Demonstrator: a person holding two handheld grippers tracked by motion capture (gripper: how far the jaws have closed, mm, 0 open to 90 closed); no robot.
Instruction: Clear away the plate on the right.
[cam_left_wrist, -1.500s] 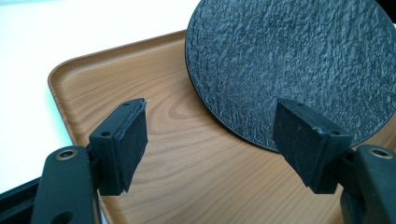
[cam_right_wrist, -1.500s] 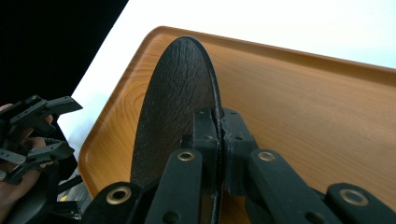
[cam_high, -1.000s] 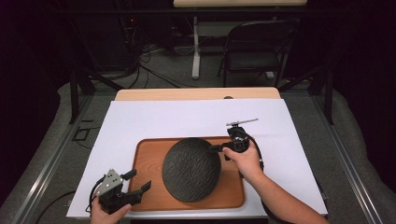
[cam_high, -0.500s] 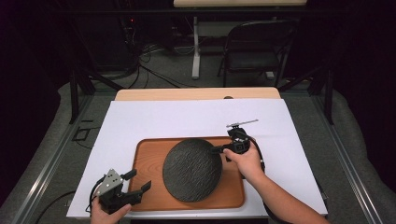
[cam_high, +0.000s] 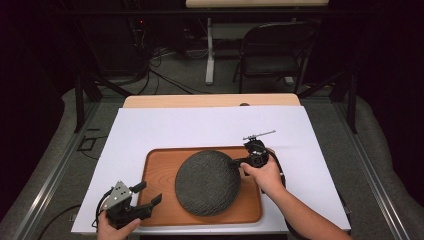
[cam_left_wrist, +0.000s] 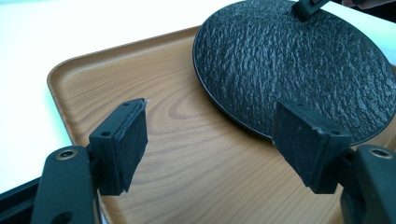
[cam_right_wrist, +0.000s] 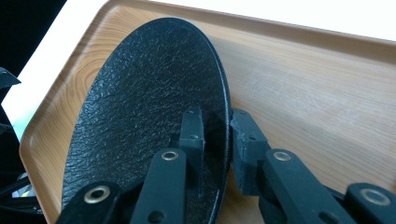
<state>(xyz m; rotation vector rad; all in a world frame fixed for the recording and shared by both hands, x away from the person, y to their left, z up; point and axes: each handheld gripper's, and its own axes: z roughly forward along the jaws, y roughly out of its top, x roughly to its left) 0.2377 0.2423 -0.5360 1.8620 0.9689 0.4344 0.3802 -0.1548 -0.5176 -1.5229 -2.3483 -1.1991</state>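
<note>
The right gripper (cam_right_wrist: 215, 135) has its two black jaws either side of the near rim of the round black plate with the pebbled, leathery surface (cam_right_wrist: 149, 116). The jaws have just been opening; in the right gripper view a sliver of gap shows between the pads and the rim, so the pinch looks let go rather than holding. Since a second ago the plate has barely shifted in the high view. It lies flat on the rectangular wooden tray with rounded corners (cam_high: 250, 200), which suggests the placing is done and the hand can draw back. The left gripper (cam_left_wrist: 210, 135) is spread wide with nothing between its pads, hovering over the tray's near corner, the plate just beyond its right jaw. The plate (cam_high: 207, 182) is matt, shallow and thin-edged, and covers most of the tray's middle; under the tray lies a white sheet (cam_high: 200, 127) on the table.
</note>
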